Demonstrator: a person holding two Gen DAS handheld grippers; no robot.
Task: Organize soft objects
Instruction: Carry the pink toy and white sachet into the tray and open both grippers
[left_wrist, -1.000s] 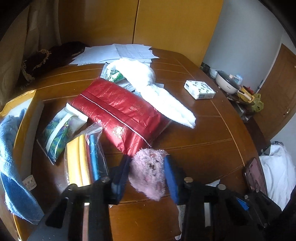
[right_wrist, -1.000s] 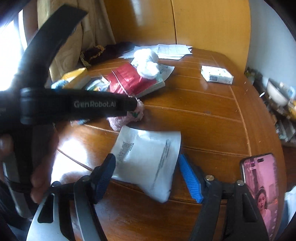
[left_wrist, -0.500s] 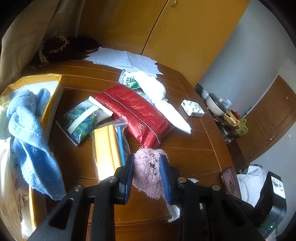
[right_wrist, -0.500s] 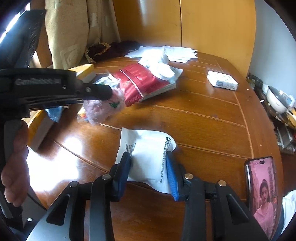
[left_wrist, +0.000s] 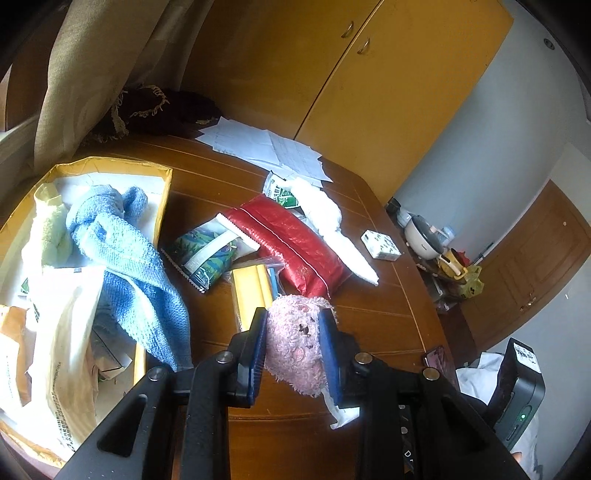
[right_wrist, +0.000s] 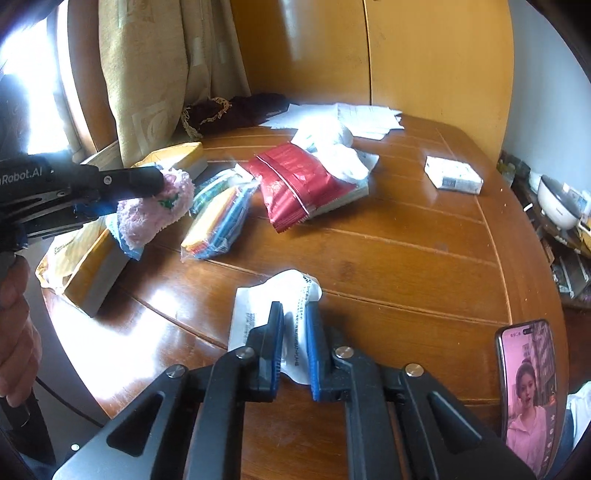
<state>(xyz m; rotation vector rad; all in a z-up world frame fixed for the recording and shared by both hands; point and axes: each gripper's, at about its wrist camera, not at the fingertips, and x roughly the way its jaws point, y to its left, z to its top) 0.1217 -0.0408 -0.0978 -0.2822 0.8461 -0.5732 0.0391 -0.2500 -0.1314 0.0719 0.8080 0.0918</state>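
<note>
Right wrist view: right gripper (right_wrist: 295, 343), wide a second ago, is closing on the white pouch (right_wrist: 275, 314) on the counter (right_wrist: 406, 266); left gripper (left_wrist: 293, 347) carries pink plush (left_wrist: 295, 347) toward the box (left_wrist: 162, 206).

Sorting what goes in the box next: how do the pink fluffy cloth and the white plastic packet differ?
The pink fluffy cloth is fuzzy; the white plastic packet is smooth and printed. The cloth hangs lifted in the left gripper; the packet lies on the table, right gripper jaws closing. Both are pinched.

Fluffy pink cloth (left_wrist: 295, 347) held aloft; crumpled white pouch (right_wrist: 275, 314) pinched.
</note>
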